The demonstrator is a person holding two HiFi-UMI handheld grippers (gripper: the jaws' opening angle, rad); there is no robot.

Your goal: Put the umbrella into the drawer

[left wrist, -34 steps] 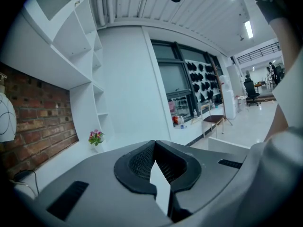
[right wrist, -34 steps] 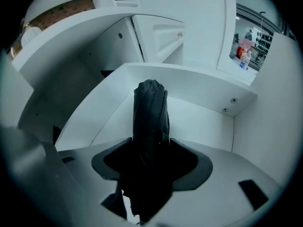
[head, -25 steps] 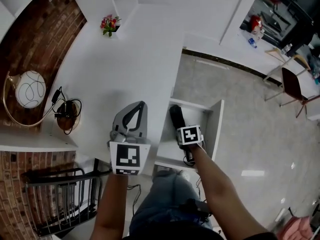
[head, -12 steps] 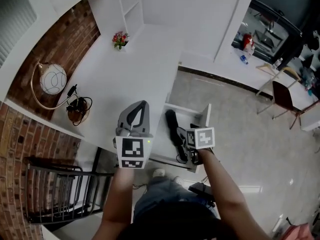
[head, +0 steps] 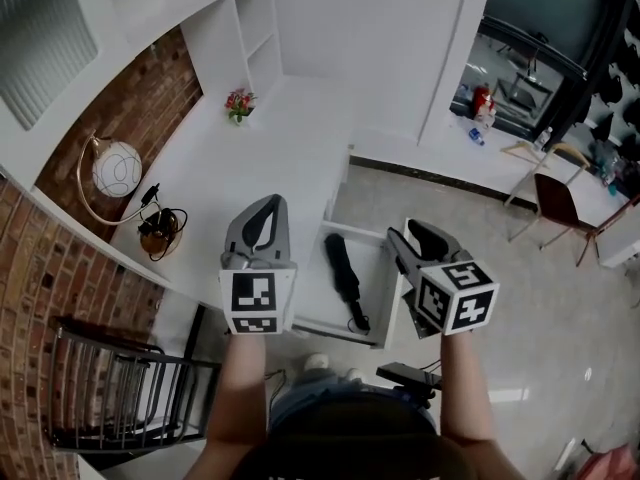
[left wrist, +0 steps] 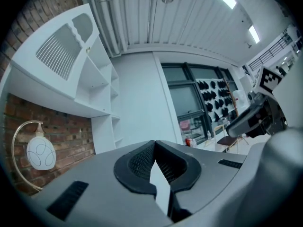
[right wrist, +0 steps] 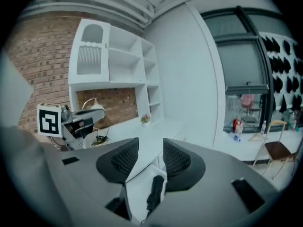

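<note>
The black folded umbrella [head: 343, 268] lies lengthwise in the open white drawer [head: 308, 290], free of both grippers. My right gripper [head: 407, 230] is held above the drawer's right edge. Its jaws are closing with nothing between them. In the right gripper view, a gap shows between the jaws of the right gripper [right wrist: 150, 141], and the umbrella [right wrist: 155, 193] lies far below in the drawer [right wrist: 137, 193]. My left gripper [head: 272, 201] hovers over the desk's front edge, left of the drawer. The left gripper [left wrist: 155, 143] has its fingertips touching and holds nothing.
The white desk [head: 270, 158] carries a globe lamp [head: 115, 168], a brown object with a tangle of cable [head: 160, 233] and a small flower pot [head: 238, 103]. White shelves [head: 255, 23] stand behind it. A metal railing [head: 110, 398] is at lower left, a chair [head: 560, 203] at far right.
My right gripper has let go of the umbrella, risen out of the drawer and moved right, its jaws narrowing. The umbrella stays in the drawer. The left gripper rose slightly.
</note>
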